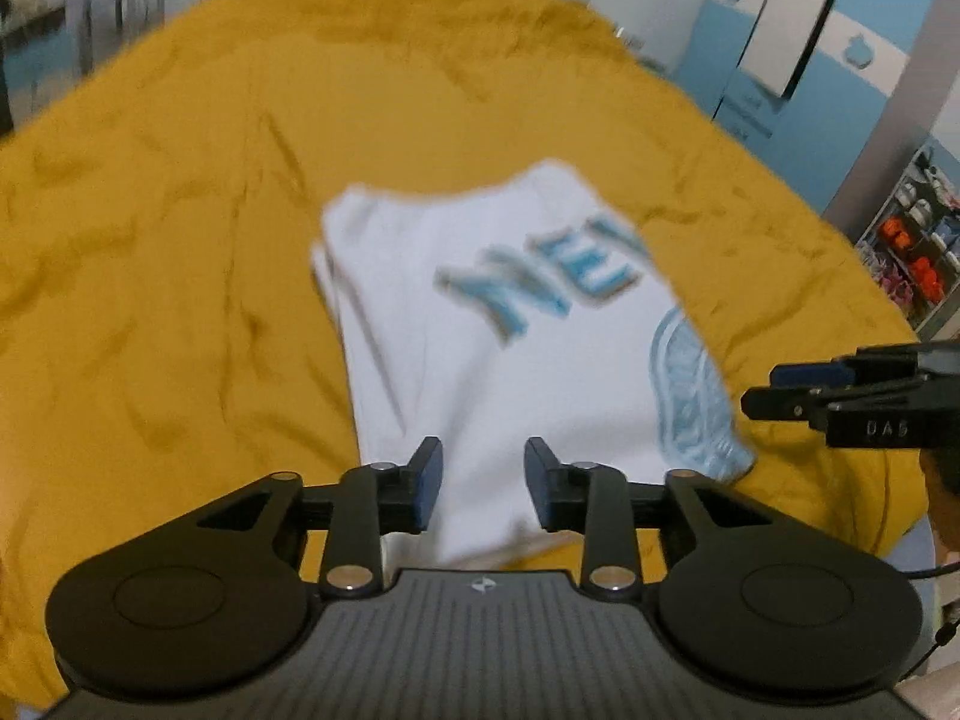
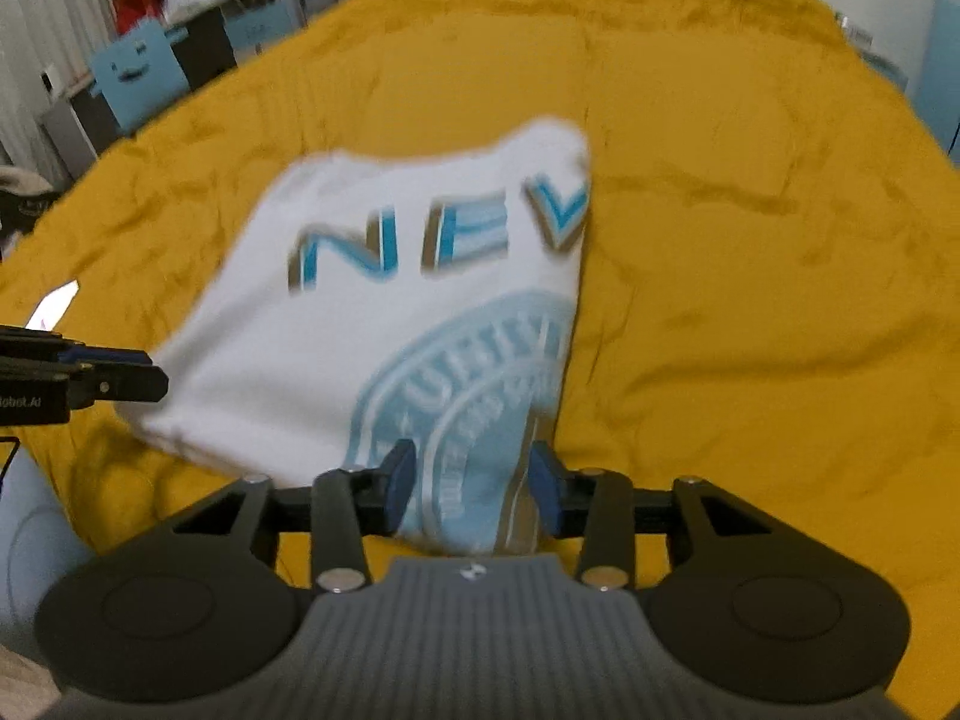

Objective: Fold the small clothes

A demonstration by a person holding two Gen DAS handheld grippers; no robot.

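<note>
A folded white T-shirt with blue letters and a pale blue round seal lies on a mustard yellow cover. My left gripper is at the shirt's near edge, towards its left side. Its jaws are apart, with white cloth showing between the blue pads and neither pad pressing on it. My right gripper is at the near right corner over the seal, with a gap between each pad and the cloth. Each gripper also shows at the edge of the other's view: the right gripper and the left gripper.
The wrinkled yellow cover spreads wide around the shirt. A small white object lies on it at the left. Beyond its far edge are a blue box, blue cabinets and a shelf with orange items.
</note>
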